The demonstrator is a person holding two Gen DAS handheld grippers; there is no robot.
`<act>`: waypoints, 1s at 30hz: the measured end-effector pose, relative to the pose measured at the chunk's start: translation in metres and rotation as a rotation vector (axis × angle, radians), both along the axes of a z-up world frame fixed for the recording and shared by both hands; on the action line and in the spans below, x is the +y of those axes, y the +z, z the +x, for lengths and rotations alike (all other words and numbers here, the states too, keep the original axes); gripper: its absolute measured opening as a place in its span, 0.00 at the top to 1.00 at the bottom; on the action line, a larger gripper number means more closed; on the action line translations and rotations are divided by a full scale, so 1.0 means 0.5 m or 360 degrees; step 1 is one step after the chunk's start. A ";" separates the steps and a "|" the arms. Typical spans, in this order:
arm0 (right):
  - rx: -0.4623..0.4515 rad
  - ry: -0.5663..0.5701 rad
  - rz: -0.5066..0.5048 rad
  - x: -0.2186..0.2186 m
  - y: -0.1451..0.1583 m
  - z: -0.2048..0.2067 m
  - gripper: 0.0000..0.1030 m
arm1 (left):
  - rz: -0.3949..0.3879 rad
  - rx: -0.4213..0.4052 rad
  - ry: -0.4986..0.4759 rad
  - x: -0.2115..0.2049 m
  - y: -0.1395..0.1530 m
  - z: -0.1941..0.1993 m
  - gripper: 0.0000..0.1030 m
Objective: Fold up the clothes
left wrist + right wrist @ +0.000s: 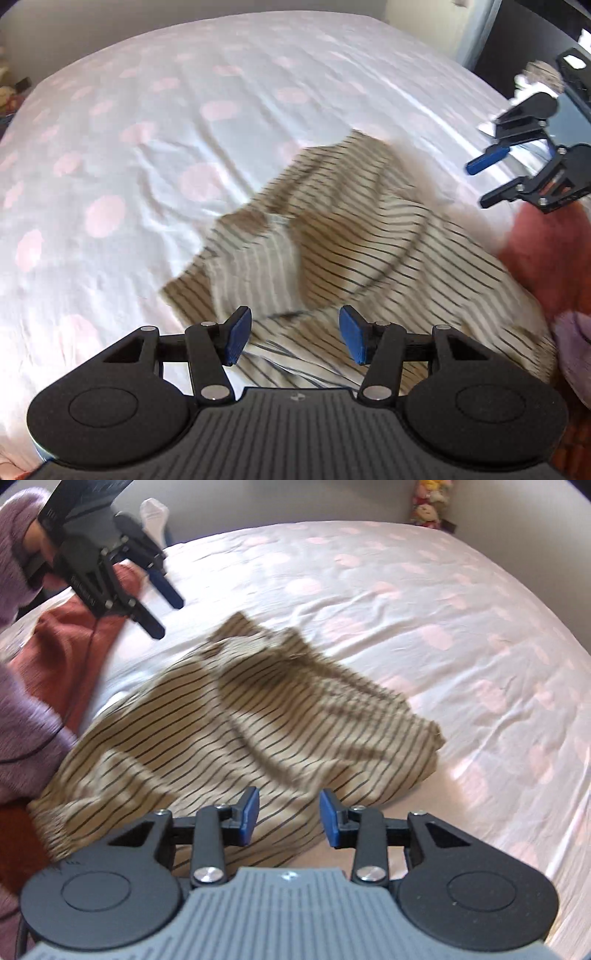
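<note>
A bed covered by a white sheet with pale pink dots fills both views and carries everything else. On it, a beige garment with thin dark stripes lies rumpled in loose folds, directly ahead of and beneath both sets of jaws; its cloth is blurred in places. Past the striped garment, on the side away from the left jaws, a rust-red garment lies on the sheet, partly tucked under the striped one. A purple fuzzy sleeve covers the person's arm at the edge of the right wrist view.

The left gripper hovers just above the near edge of the striped garment, its 2 blue-padded jaws spread wide with nothing between them. The right gripper likewise hangs over the garment's edge, jaws wide apart and empty. In each wrist view the other gripper shows off to the side, raised above the bed, also with jaws apart. A few soft toys sit in the far corner beyond the bed.
</note>
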State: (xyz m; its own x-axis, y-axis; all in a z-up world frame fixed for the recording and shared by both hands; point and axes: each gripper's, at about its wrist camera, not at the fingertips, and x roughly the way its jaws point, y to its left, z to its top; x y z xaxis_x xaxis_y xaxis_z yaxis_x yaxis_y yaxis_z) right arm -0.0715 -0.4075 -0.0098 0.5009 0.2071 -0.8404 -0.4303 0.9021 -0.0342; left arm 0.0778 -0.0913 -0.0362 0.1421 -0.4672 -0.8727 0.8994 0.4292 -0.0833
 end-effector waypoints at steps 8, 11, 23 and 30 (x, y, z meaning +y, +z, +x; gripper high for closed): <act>-0.0066 -0.0287 0.0052 -0.088 -0.064 0.146 0.52 | -0.0057 -0.0032 0.0224 -0.003 -0.072 0.091 0.51; -0.0057 -0.0372 0.0093 -0.117 -0.088 0.191 0.50 | -0.0063 -0.0004 0.0256 -0.009 -0.100 0.114 0.51; 0.0064 -0.0507 0.0269 -0.143 -0.177 0.269 0.85 | -0.0165 0.0117 0.0352 -0.005 -0.152 0.135 0.95; -0.0057 -0.0512 0.0254 -0.141 -0.134 0.246 0.97 | -0.0323 0.0032 0.0521 0.071 -0.067 0.130 1.00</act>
State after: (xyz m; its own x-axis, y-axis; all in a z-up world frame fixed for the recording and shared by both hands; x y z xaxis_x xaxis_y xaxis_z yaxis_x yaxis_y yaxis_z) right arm 0.0515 -0.4778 -0.0768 0.5905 0.1609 -0.7908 -0.1244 0.9864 0.1078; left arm 0.1430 -0.0558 -0.0697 0.2963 -0.5637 -0.7710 0.7150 0.6662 -0.2123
